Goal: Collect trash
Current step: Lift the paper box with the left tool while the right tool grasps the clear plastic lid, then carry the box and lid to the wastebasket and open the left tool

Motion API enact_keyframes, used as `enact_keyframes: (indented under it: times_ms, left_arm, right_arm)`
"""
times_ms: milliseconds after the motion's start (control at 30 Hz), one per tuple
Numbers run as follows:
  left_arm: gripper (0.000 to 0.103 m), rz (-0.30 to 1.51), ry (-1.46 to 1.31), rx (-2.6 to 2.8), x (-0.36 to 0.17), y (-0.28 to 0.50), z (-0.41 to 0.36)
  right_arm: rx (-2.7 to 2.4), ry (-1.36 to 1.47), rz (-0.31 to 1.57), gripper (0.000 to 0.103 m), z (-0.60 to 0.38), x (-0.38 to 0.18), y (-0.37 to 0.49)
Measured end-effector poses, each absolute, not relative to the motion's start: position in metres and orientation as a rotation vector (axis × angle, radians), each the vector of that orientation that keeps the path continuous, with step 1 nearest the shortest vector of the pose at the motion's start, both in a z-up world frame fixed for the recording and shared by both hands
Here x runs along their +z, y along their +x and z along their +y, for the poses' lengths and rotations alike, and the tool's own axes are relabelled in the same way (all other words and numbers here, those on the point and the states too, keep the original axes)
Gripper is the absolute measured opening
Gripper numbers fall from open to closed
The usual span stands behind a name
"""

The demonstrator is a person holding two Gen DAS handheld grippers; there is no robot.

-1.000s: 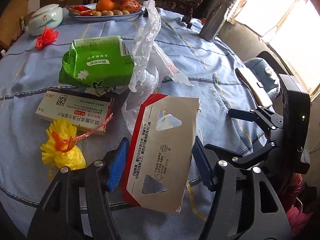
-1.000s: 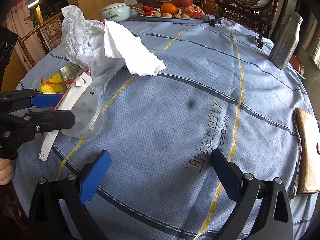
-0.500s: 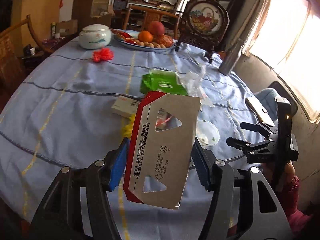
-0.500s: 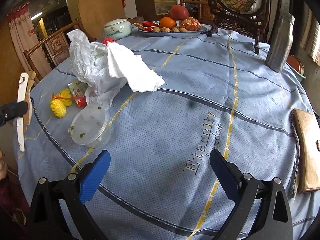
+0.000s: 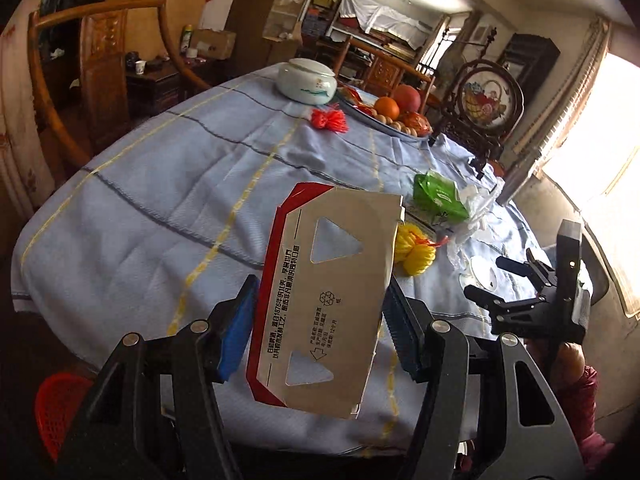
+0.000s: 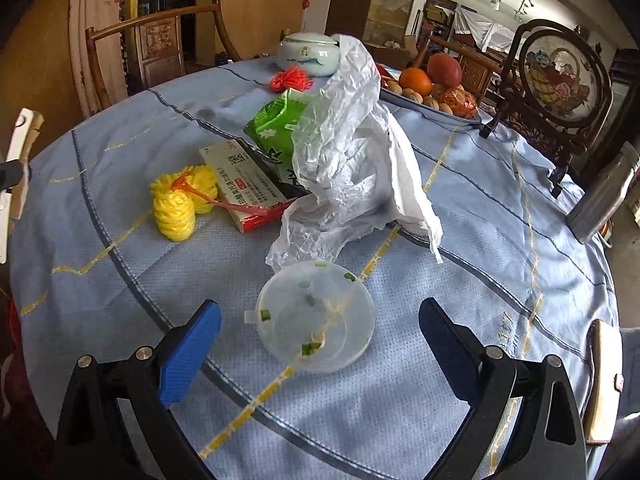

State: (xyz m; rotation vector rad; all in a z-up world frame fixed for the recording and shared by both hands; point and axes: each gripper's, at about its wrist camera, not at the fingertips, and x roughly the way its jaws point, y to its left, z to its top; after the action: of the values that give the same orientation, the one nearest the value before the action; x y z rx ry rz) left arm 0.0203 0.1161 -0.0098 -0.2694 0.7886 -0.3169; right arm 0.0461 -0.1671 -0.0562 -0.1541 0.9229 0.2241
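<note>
Left gripper [image 5: 318,330], clamped on flattened carton [image 5: 326,296], has carried it off table toward near-left edge; red basket [image 5: 56,408] shows below. Right gripper [image 6: 320,342] has shifted over clear plastic lid [image 6: 316,316], jaws wide apart, just been narrowing, lid between but untouched. Advice: lower right gripper straight, pinch lid rim, avoid snagging tablecloth [image 6: 480,240]. Crumpled plastic bag [image 6: 348,160] lies just beyond.

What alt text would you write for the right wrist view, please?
The open right gripper, whose jaws have just been closing, frames a clear plastic lid on a blue tablecloth. Behind lie a crumpled plastic bag, yellow string and a medicine box.
</note>
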Motion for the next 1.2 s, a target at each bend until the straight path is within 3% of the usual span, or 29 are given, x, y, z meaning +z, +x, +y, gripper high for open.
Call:
enact_keyframes:
  times_ms: [67,700,1000,1200]
  left_arm:
    - [0.06,0.785,-0.287,-0.308,-0.012,0.017,0.123]
    - [0.06,0.746,-0.386,0.052,-0.008,-0.084,0.236]
    - [0.061,0.83,-0.468,0.262,-0.055,-0.127,0.305]
    - [0.082,0.877,-0.616,0.334,-0.092,-0.13,0.342]
  right_arm:
    - [0.238,-0.113,0.954,0.064,-0.17,-0.06,0.051]
    - [0.415,-0.044,0.693,0.063,-0.124,0.012,0.002]
    - [0.585,-0.075,0.652,0.063,-0.041,0.038,-0.02]
    - [0.686,-0.094,0.66,0.063,0.019,0.049,-0.031]
